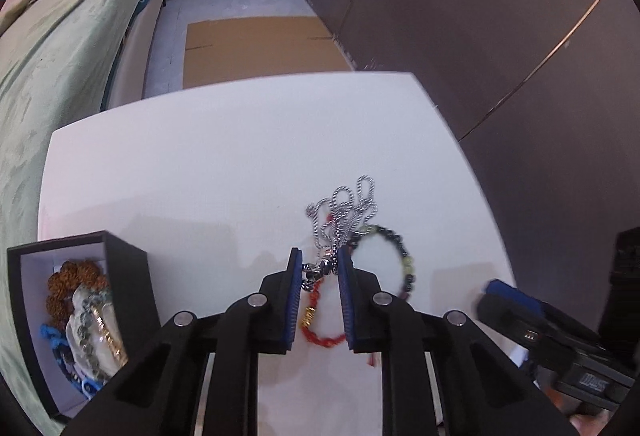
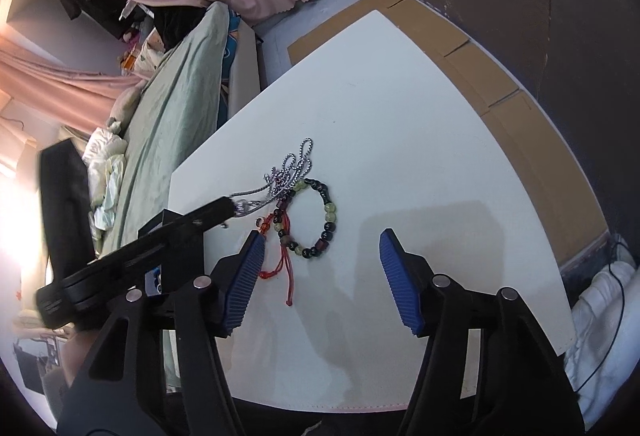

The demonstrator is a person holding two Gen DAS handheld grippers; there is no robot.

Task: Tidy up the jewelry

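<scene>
Closing narrow around the silver chain (image 1: 343,211), the left tool (image 1: 318,264) has its pads either side of the chain's pendant end, mid-counter (image 1: 200,171). Beside it lie the beaded bracelet (image 2: 318,220) and red cord bracelet (image 1: 320,320). Right tool (image 2: 322,244) hangs wide apart, gripping nothing. Black jewelry box (image 1: 132,276) sits at the counter's left edge, with bare white surface beyond
</scene>
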